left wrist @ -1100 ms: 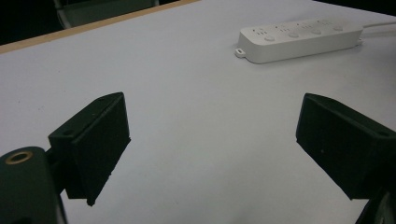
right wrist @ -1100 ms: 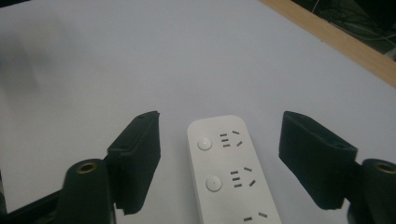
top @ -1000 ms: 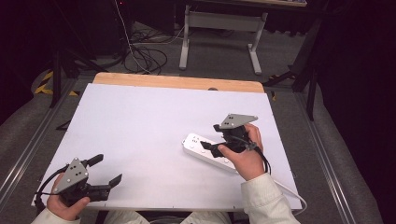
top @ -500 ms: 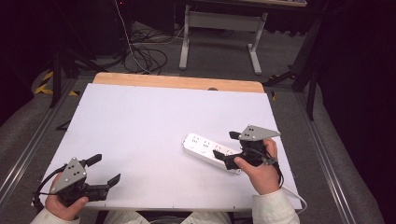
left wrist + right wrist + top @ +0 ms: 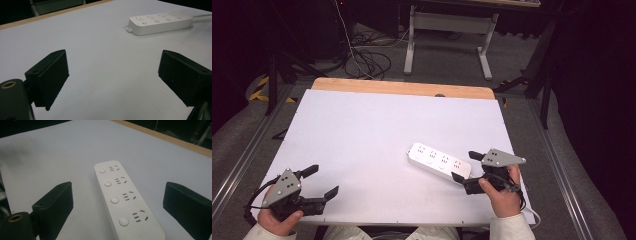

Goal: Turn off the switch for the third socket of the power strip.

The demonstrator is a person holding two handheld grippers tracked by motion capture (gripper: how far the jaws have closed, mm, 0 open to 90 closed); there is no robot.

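The tabletop (image 5: 362,135) lies bare across its whole left half and far side, so a gripper could sweep there without meeting anything. The one thing lying on it is the white power strip (image 5: 438,161), flat and slanted near the right front. The right gripper (image 5: 468,169) stands just behind the strip's near end, jaws spread wider than the strip, which lies between them untouched with a gap each side. The left gripper (image 5: 322,182) sits at the front left corner, well apart. The strip's cable (image 5: 534,216) seems to trail off the front right edge.
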